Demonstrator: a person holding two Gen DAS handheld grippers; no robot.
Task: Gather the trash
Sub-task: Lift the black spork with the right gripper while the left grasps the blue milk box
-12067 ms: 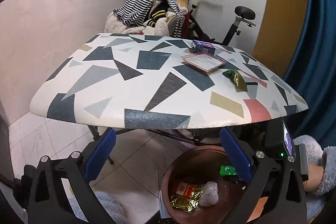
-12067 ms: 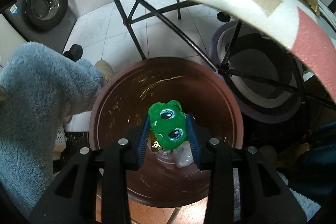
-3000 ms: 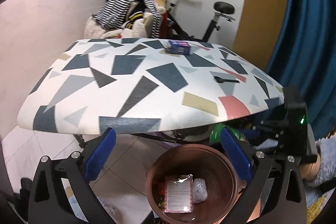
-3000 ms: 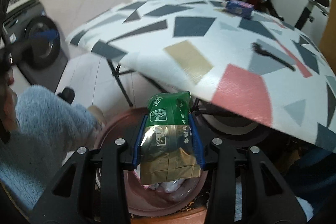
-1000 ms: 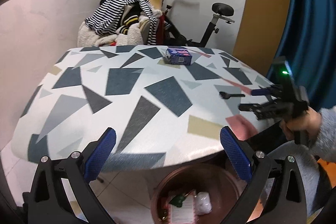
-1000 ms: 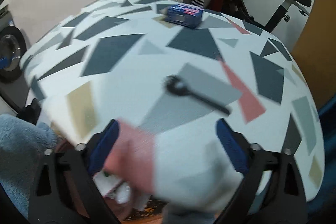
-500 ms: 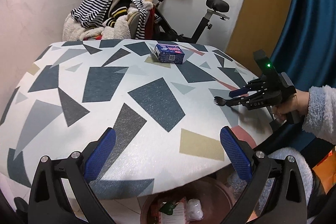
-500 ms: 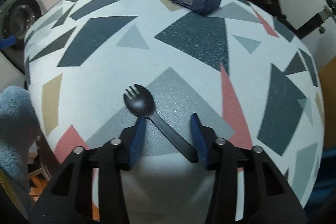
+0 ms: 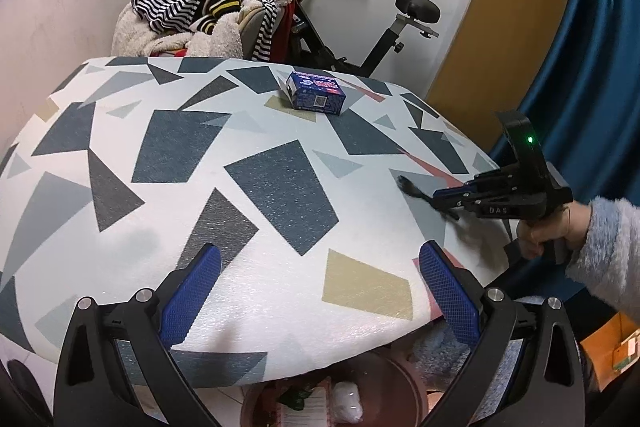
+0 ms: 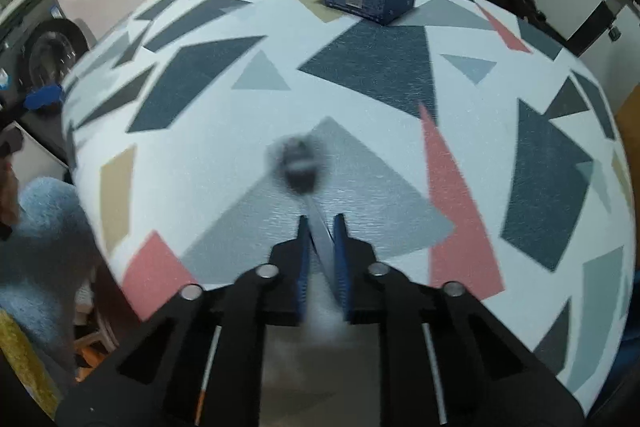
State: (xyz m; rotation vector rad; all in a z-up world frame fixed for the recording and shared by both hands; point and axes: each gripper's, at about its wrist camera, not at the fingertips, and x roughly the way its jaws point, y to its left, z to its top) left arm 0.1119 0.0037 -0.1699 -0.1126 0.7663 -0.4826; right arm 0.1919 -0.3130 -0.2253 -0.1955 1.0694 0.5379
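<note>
Counter [image 9: 260,195], the largest item: white top printed with dark blue, grey, tan and pink angular patches, filling most of both views.

Exercise bike [image 9: 380,39] and heap of striped and fleecy clothing [image 9: 208,11]: behind the counter's far edge, at 12 o'clock in the left wrist view.

Brown bin [image 9: 404,395]: on the floor beneath the counter's near edge, at 6 o'clock in the left wrist view, partly hidden by the tabletop; white wad [image 9: 347,405] and other wrappers visible inside.

Left tool [image 9: 318,301]: blue-padded fingers [image 9: 192,295] spread wide, nothing between them, hovering above the near part of the counter.

Right tool [image 10: 322,245]: at 3 o'clock in the left wrist view, over the counter's right-hand edge, held by a hand in a fleecy blue sleeve [image 9: 608,251]; fingers [image 10: 342,259] nearly closed, pinching the handle of the black spork.

Blue box [image 9: 316,97]: lying flat near the counter's far edge, at 12 o'clock in both views, well apart from both tools.

Black spork [image 10: 298,163]: head projecting forward of the right tool at 12 o'clock in the right wrist view, over a grey patch of the counter; handle clamped between the blue pads; head blurred, contact with the counter not discernible.
</note>
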